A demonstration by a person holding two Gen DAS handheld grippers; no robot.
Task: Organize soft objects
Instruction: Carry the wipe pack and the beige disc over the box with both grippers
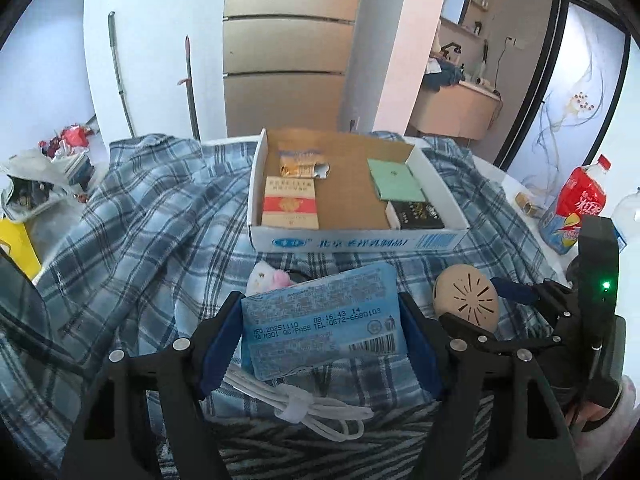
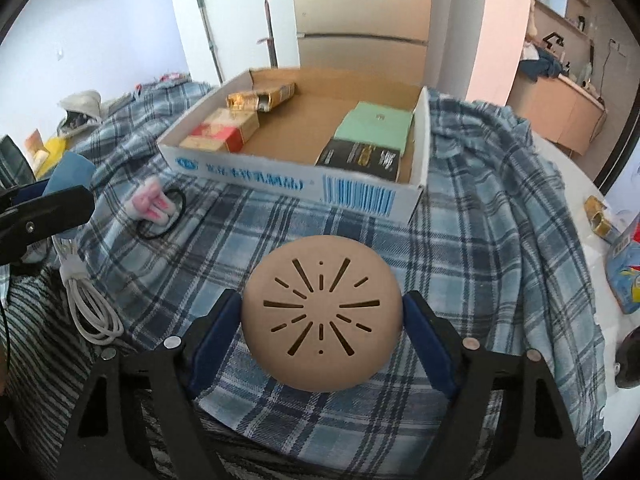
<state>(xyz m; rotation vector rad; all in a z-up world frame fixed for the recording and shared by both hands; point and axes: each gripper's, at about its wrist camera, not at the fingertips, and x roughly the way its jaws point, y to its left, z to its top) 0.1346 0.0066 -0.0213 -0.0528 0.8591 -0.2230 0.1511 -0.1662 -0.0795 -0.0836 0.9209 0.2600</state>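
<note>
A light blue tissue pack [image 1: 320, 320] with printed text and a barcode is held above the plaid cloth, with my left gripper [image 1: 320, 332] shut on it and a blue pad against each side. A tan round bun-shaped soft toy [image 2: 322, 312] with dark slit marks rests on the cloth. My right gripper [image 2: 322, 320] is shut on it, its pads meeting both sides. In the left wrist view the bun [image 1: 466, 294] shows at the right. A small pink-and-white plush [image 2: 154, 204] lies by a black hair band, in front of the box.
A shallow cardboard box [image 2: 280, 184] behind holds cigarette packs, a green box and a black box. A blue plaid cloth [image 1: 140, 220] covers the table. A bundled white cable [image 1: 312, 404] lies near me. A red-labelled bottle [image 1: 580, 196] stands at the right edge.
</note>
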